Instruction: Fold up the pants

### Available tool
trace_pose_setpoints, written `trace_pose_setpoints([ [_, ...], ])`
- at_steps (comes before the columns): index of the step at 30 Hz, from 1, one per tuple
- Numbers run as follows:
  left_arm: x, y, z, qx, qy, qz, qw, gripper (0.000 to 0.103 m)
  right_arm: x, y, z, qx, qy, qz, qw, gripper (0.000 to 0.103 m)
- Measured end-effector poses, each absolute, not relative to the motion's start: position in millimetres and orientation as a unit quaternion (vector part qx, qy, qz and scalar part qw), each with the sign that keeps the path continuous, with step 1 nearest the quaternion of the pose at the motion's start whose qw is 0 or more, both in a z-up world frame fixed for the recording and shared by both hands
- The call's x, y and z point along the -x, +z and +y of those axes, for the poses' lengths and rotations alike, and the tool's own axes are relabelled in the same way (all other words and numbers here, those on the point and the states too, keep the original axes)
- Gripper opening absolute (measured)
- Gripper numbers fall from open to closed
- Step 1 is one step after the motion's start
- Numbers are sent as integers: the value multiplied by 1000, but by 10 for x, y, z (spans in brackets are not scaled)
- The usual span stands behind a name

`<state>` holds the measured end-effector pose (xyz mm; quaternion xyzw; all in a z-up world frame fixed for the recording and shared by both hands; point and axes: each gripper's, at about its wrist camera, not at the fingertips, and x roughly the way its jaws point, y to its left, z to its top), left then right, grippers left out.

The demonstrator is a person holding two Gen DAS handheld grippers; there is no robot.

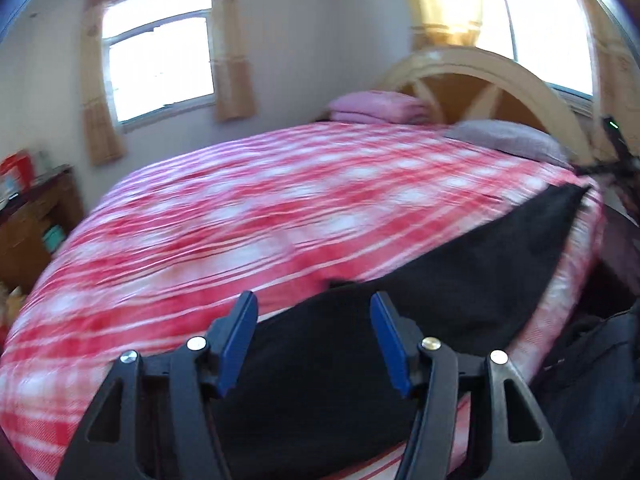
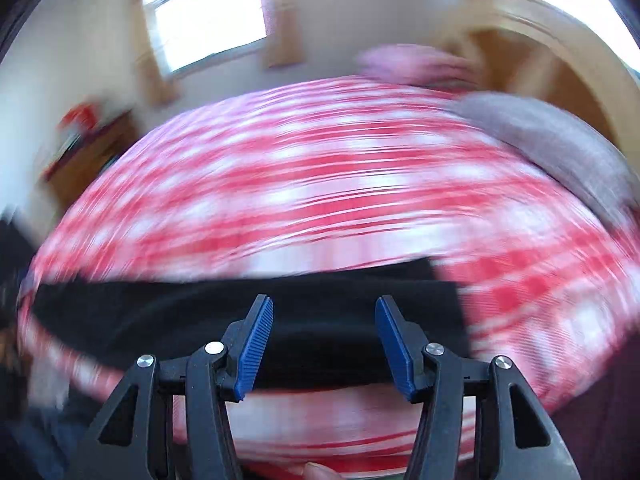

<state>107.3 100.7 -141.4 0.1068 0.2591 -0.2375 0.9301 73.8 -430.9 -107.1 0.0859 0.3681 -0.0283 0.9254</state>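
Black pants (image 1: 460, 280) lie flat along the near edge of a bed with a red and white plaid cover (image 1: 260, 208). In the left wrist view one end lies under my left gripper (image 1: 314, 304), which is open and empty above the cloth, and the pants stretch away to the right. In the right wrist view the pants (image 2: 200, 312) run as a dark band across the bed's (image 2: 320, 184) near edge. My right gripper (image 2: 324, 308) is open and empty just above them. Both views are blurred by motion.
A pink pillow (image 1: 376, 106) and a grey pillow (image 1: 508, 140) lie at the arched wooden headboard (image 1: 480, 80). A wooden cabinet (image 1: 28, 224) stands at the left wall under a window (image 1: 160, 52). A dark bag (image 1: 592, 360) sits at the bed's right side.
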Motion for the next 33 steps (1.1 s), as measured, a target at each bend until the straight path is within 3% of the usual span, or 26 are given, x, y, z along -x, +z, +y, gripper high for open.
trace_pose_setpoints([
  [6,-1274,-1523,-45,-105,-356,298,880,61,-895,-1160,-5132,-197,-97,362,906,55],
  [10,-1199,-1658,-428,-101,-404,324,849,61,-1138,-1353,-5300,-226,-79,405,882,55],
  [13,-1085,-1785,-598,-110,-425,342,831,61,-1191,-1473,-5360,-237,-60,434,867,36],
  [17,-939,-1977,-685,-128,-439,372,808,61,-1209,-1628,-5382,-258,-7,458,851,32],
  [18,-915,-2022,-705,-135,-437,377,805,61,-1215,-1635,-5380,-259,-12,456,851,19],
  [22,-905,-2020,-718,-134,-440,374,805,64,-1255,-1483,-5311,-231,-16,421,877,3],
  [27,-892,-2023,-668,-118,-442,373,807,64,-1196,-1035,-5119,-181,-11,336,924,3],
  [31,-872,-2038,-671,-118,-442,371,808,67,-1362,-1258,-5061,-136,-57,383,912,4],
  [33,-861,-2032,-676,-121,-442,370,809,67,-1429,-1453,-5130,-120,-90,417,896,25],
])
